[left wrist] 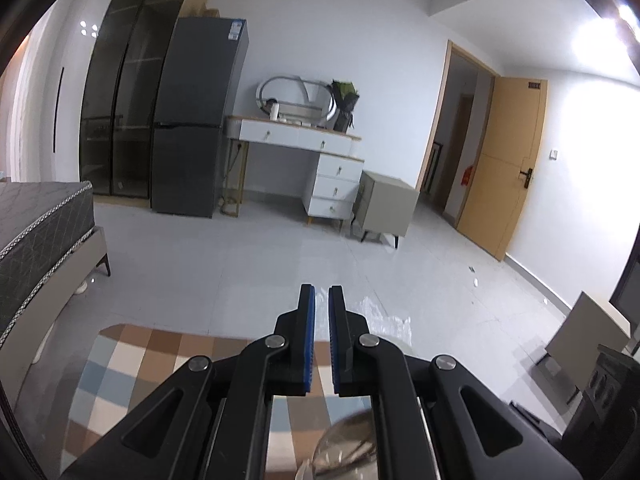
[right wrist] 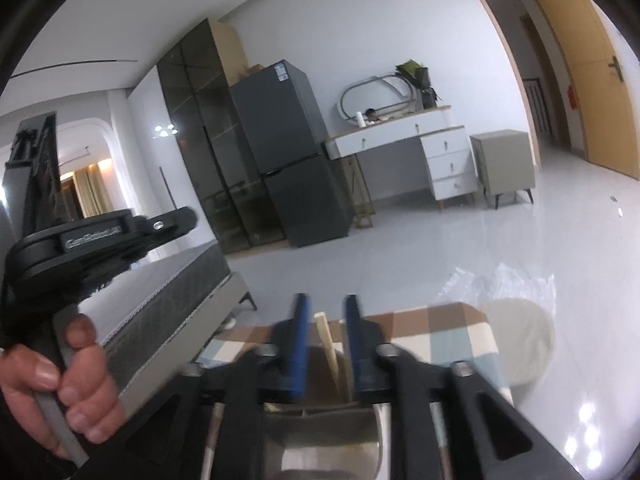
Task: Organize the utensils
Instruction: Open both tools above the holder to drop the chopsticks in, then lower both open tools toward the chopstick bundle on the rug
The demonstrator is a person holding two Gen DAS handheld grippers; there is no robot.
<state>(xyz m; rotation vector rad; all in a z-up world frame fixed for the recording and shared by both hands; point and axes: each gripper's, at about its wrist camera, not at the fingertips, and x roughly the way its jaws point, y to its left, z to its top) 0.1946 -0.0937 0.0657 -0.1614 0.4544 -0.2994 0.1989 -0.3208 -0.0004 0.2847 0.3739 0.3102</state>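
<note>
My left gripper [left wrist: 322, 292] points out over the checked tablecloth [left wrist: 132, 360], its blue pads a narrow gap apart with nothing between them. A clear glass bowl or lid [left wrist: 348, 448] shows below it, partly hidden. My right gripper [right wrist: 324, 304] is open above a holder [right wrist: 320, 428] on the table. A pale wooden chopstick [right wrist: 330, 348] stands up between its fingers, touching neither pad. The left gripper's body [right wrist: 100, 240] and the hand holding it show at the left of the right wrist view.
The checked table's far edge [right wrist: 440, 312] lies just ahead. A round pale stool [right wrist: 520, 344] and clear plastic sheet [right wrist: 500, 284] sit beyond it. A bed [left wrist: 36, 224] is at left. A fridge [left wrist: 196, 120], desk and open door stand far off.
</note>
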